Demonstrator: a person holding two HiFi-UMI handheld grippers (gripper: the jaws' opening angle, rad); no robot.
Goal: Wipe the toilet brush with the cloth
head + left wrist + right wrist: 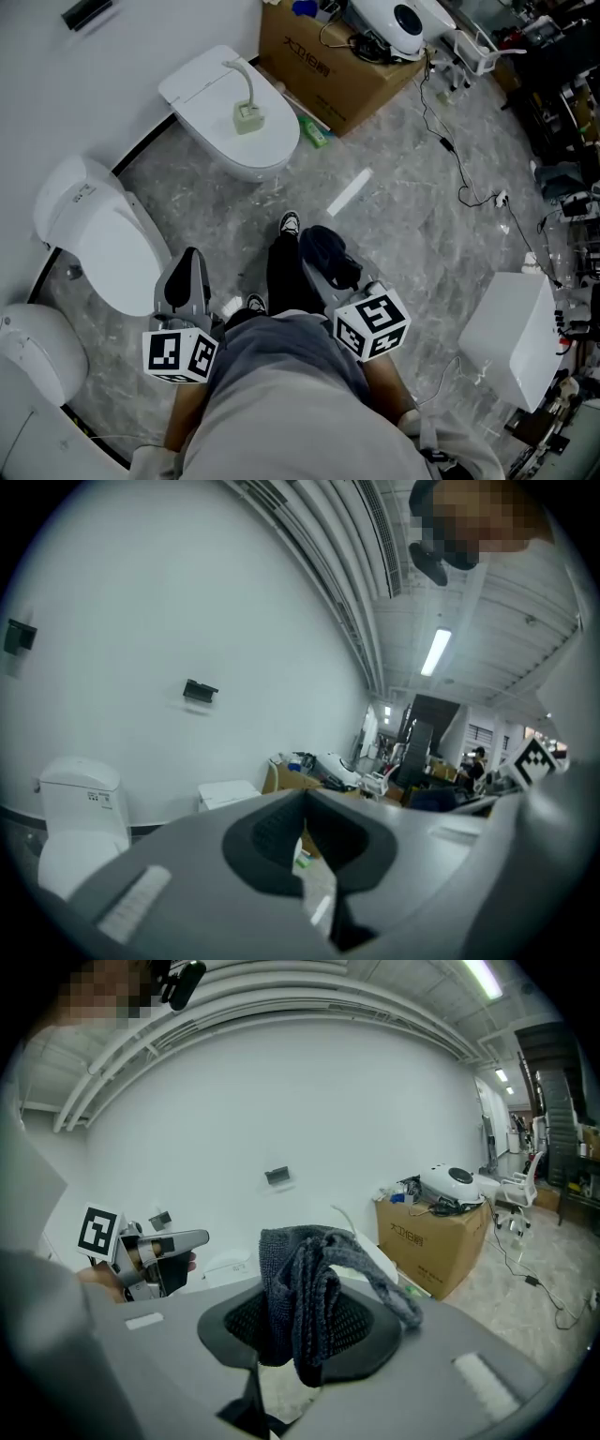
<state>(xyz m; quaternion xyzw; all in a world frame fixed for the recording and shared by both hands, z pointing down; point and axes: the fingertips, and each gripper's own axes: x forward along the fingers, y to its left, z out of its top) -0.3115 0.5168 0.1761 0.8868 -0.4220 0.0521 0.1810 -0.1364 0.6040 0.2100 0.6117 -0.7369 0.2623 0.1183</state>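
A white toilet brush (246, 105) with a curved handle lies on the closed lid of the far toilet (202, 80). Its thin handle (342, 1213) also shows behind the cloth in the right gripper view. My right gripper (321, 251) is shut on a dark grey cloth (328, 255), which hangs bunched over the jaws (305, 1288). It sits low near my shoes, well short of the brush. My left gripper (192, 255) is held beside it at the left, shut with nothing between its pads (267, 841). Both grippers point toward the far toilet.
A second toilet (98, 234) stands at the left and a third white fixture (37, 352) at the lower left. A cardboard box (328, 61) with gear on it stands behind the far toilet. A white case (511, 337) and cables (459, 164) lie on the right.
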